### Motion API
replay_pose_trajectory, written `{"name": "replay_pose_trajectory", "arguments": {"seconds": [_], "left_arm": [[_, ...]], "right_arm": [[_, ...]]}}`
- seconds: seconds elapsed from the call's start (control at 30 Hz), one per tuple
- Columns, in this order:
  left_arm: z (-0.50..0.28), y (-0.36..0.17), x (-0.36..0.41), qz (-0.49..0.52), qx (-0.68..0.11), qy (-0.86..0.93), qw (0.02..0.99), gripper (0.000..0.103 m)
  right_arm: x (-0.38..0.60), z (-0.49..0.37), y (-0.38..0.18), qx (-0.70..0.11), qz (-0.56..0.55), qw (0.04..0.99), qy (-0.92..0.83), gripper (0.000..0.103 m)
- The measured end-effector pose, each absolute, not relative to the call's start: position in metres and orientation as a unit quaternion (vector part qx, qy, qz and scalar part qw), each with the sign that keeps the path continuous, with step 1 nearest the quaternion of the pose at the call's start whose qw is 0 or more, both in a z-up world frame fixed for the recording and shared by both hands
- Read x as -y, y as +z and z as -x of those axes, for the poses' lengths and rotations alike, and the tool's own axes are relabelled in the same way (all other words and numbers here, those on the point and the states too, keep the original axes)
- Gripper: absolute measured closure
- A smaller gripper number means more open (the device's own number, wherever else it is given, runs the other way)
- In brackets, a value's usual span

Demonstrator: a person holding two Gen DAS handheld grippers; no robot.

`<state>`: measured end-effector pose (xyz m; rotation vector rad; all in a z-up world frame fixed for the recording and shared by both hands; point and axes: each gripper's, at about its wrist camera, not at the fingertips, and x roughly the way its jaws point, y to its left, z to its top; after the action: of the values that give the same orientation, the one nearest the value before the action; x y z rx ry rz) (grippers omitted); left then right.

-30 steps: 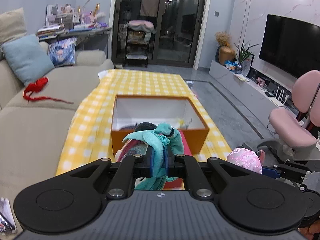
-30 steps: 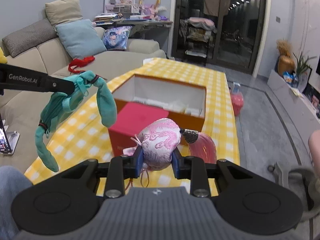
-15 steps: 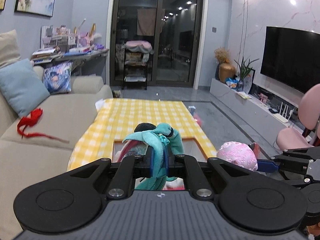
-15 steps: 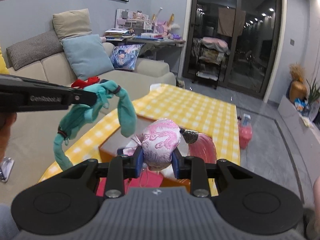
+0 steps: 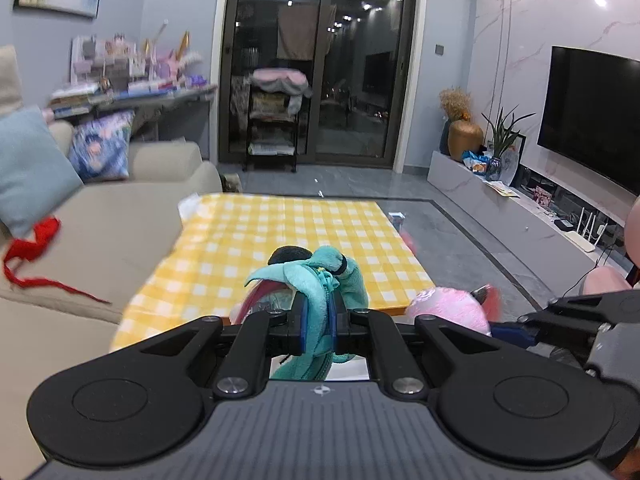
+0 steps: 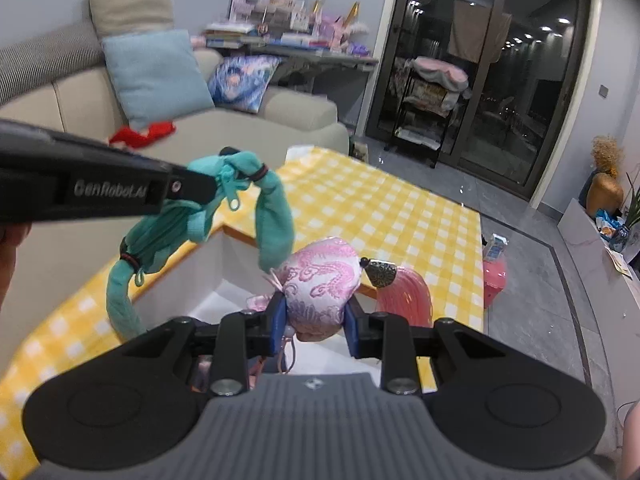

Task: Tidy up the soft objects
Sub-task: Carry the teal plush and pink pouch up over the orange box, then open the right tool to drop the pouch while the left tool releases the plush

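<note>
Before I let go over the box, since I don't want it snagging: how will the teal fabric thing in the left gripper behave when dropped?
The teal fabric piece is probably floppy: it droops in loops from the left gripper. It looks light, hanging from a small pinch. Its dangling end and zipper pull might catch the orange box rim.

A long table under a yellow checked cloth (image 6: 384, 216) is set in the middle of the room. An open orange cardboard box (image 6: 236, 240) is placed on its near end. A beige sofa (image 6: 280, 120) is found to the left of the table, and a pale blue square cushion (image 6: 156, 74) and a red tangled cord (image 6: 142, 134) are laid on it. A black flat television (image 5: 592, 116) is hung on the wall to the right. Dark glass sliding doors (image 5: 320, 64) are seen behind the table.
</note>
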<state>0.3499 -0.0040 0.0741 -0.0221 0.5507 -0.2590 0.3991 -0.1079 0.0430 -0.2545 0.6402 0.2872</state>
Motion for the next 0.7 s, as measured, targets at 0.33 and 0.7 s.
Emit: {"name": "replay_pose_trajectory", "arguments": {"seconds": [0.33, 0.7], "left_arm": [[-0.396, 0.004, 0.013, 0.004, -0.34, -0.131, 0.931, 0.092], [-0.42, -0.038, 0.03, -0.022, -0.4, -0.135, 0.906, 0.091]], "right_arm": [[0.104, -0.462, -0.043, -0.394, 0.141, 0.899, 0.124, 0.074], [0.103, -0.484, -0.093, -0.446, 0.203, 0.863, 0.118, 0.071]]}}
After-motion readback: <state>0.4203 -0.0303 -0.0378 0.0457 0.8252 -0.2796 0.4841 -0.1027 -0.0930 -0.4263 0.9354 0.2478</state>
